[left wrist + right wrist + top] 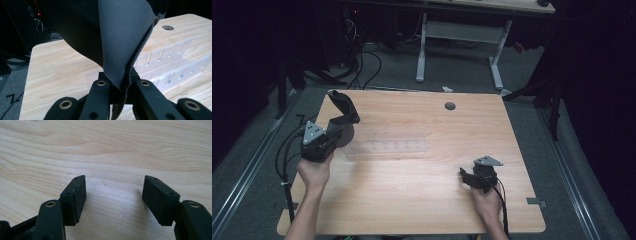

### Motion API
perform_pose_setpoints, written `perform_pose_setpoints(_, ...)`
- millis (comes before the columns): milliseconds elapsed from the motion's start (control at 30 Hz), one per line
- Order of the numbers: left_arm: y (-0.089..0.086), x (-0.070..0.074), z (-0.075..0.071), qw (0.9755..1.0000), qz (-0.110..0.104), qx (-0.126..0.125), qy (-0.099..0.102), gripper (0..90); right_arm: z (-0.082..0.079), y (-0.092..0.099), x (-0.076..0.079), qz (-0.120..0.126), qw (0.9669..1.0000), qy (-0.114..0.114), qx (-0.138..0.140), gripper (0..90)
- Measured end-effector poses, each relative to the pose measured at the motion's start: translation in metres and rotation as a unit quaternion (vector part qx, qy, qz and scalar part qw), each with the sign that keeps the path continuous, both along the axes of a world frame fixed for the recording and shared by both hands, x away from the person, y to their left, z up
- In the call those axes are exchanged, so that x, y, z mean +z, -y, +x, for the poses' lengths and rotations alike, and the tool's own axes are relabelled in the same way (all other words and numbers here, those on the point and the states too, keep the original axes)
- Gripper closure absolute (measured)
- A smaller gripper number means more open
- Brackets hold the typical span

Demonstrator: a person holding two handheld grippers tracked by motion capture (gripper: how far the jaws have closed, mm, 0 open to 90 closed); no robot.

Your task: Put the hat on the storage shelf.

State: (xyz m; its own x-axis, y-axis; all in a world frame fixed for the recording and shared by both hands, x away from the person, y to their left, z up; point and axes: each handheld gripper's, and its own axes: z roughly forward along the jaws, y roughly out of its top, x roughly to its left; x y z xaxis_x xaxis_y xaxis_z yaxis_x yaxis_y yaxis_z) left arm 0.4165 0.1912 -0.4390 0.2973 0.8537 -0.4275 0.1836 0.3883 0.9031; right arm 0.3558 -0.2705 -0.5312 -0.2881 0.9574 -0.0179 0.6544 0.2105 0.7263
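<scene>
A dark grey cloth (pixel 343 106) hangs up and over from my left gripper (pixel 340 128), which is shut on its lower edge at the table's left side. In the left gripper view the cloth (pixel 120 37) rises as a folded sheet from between the closed jaws of that gripper (pixel 119 81). A clear plastic slotted rack (pixel 387 147) lies flat just right of it, seen again as the rack (pixel 170 60) behind the cloth. My right gripper (pixel 464 176) rests low near the front right, open, and nothing lies between the jaws of this gripper (pixel 115 195) over bare wood.
The wooden table (pixel 422 200) has a round cable hole (pixel 450 106) near its far edge. Beyond it stand a white desk frame (pixel 422 50) and floor cables (pixel 362 65). Dark curtains close both sides.
</scene>
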Motion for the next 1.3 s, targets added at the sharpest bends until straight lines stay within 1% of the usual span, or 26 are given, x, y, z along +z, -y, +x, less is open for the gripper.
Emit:
perform_pose_setpoints(133,0.002,0.000,-0.001,1.0000,0.001,-0.002,0.000,86.5,0.000,0.000,0.000,0.000,1.0000,0.000,0.000,36.1)
perform_pose_setpoints(233,0.003,0.001,0.000,1.0000,-0.002,-0.001,-0.002,86.5,0.000,0.000,0.000,0.000,1.0000,0.000,0.000,36.1)
perform_pose_setpoints(333,0.006,0.001,-0.001,1.0000,0.001,-0.001,-0.002,86.5,0.000,0.000,0.000,0.000,1.0000,0.000,0.000,36.1)
perform_pose_setpoints(400,0.007,0.000,-0.002,1.0000,0.009,0.003,-0.001,86.5,0.000,0.000,0.000,0.000,1.0000,0.000,0.000,36.1)
perform_pose_setpoints(467,0.006,0.001,-0.002,0.9999,0.012,0.005,0.000,86.5,0.000,0.000,0.000,0.000,1.0000,0.000,0.000,36.1)
perform_pose_setpoints(567,0.004,0.001,-0.002,1.0000,0.006,0.006,-0.001,86.5,0.000,0.000,0.000,0.000,1.0000,0.000,0.000,36.0)
perform_pose_setpoints(833,0.004,0.001,-0.003,0.9999,0.008,0.010,-0.004,86.5,0.000,0.000,0.000,0.000,1.0000,0.000,0.000,36.0)
perform_pose_setpoints(933,0.008,-0.003,-0.001,0.9998,0.017,0.010,-0.009,86.5,0.000,0.000,0.000,0.000,1.0000,0.000,0.000,36.0)
perform_pose_setpoints(1000,0.009,-0.007,0.001,0.9997,0.017,0.009,-0.014,86.5,0.000,0.000,0.000,0.000,1.0000,0.000,0.000,36.0)
perform_pose_setpoints(1067,0.009,-0.012,0.001,0.9998,0.017,0.005,-0.010,86.4,0.000,0.000,0.000,0.000,1.0000,0.000,0.000,36.0)
perform_pose_setpoints(1133,0.010,-0.018,0.001,0.9997,0.018,0.004,-0.013,86.4,0.000,0.000,0.000,0.000,1.0000,0.000,0.000,36.0)
perform_pose_setpoints(1300,0.007,-0.029,0.000,0.9997,0.006,-0.001,-0.025,86.1,0.000,0.000,0.000,0.000,1.0000,0.000,0.000,35.9)
